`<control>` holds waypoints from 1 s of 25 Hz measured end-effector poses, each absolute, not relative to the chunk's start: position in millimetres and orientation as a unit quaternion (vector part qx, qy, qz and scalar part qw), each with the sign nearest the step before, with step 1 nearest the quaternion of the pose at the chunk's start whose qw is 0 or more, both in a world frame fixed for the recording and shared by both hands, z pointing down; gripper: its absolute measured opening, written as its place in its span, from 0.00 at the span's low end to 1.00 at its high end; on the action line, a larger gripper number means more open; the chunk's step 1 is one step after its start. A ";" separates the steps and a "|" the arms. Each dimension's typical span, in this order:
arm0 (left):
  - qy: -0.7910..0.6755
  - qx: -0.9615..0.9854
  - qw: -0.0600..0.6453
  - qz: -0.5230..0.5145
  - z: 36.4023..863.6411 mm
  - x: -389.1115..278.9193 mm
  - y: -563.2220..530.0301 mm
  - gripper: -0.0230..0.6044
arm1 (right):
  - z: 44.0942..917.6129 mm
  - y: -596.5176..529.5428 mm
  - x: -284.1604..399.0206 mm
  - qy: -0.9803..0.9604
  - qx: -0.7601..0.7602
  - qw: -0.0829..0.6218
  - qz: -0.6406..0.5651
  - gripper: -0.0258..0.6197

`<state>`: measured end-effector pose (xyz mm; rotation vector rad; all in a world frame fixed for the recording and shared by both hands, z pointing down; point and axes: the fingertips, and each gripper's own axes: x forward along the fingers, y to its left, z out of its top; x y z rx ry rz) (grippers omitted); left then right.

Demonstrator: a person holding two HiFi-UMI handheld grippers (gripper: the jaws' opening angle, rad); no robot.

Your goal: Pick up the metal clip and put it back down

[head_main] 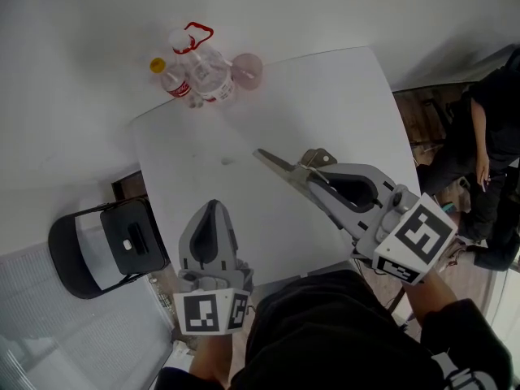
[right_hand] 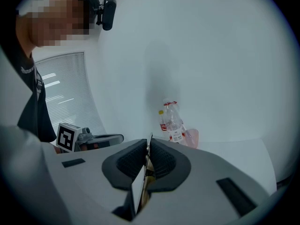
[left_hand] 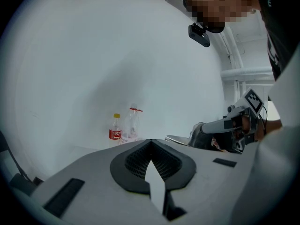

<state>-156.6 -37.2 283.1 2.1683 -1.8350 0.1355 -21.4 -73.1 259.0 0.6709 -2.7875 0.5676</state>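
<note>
Head view, bench entry.

Partner: What are you holding, and with which side?

Me: I am gripping the metal clip [head_main: 280, 162] in my right gripper [head_main: 315, 177]. Its jaws are clenching on the clip's broad end, and the long narrow end is pointing away from me over the middle of the surface [head_main: 325, 96]. In the right gripper view the clip is showing as a thin edge pinched between the pads. My left gripper [head_main: 213, 207] is hanging nearer my body, its jaws pressing together on nothing.

Partner: Is the clip touching down?

Me: I am judging that it is clear of the surface, though I am not able to say how far. So I am treating the put-down as the step in hand.

Partner: How are you planning to do it well?

Me: I am aiming for the bare patch under the clip, well apart from the bottles [head_main: 199, 67] and the pink cup [head_main: 248, 70] at the far edge. I am wanting the clip level, so its flat side is meeting the surface all at once and the far tip is not striking first. I am planning to release only once it is resting on the surface, since smooth metal dropped from a height is likely to bounce or skid. I am leaving the left side idle and out of the path.
</note>
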 end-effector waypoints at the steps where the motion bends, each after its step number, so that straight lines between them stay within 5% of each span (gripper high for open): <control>1: -0.638 0.754 0.149 0.048 285.4 -156.3 -36.1 0.06 | 261.9 -72.4 -21.1 -0.948 0.227 0.110 0.194 0.09; 25: -0.632 0.747 0.194 0.070 366.2 -164.7 -33.8 0.06 | 350.3 -72.2 -29.2 -0.933 0.221 0.147 0.241 0.09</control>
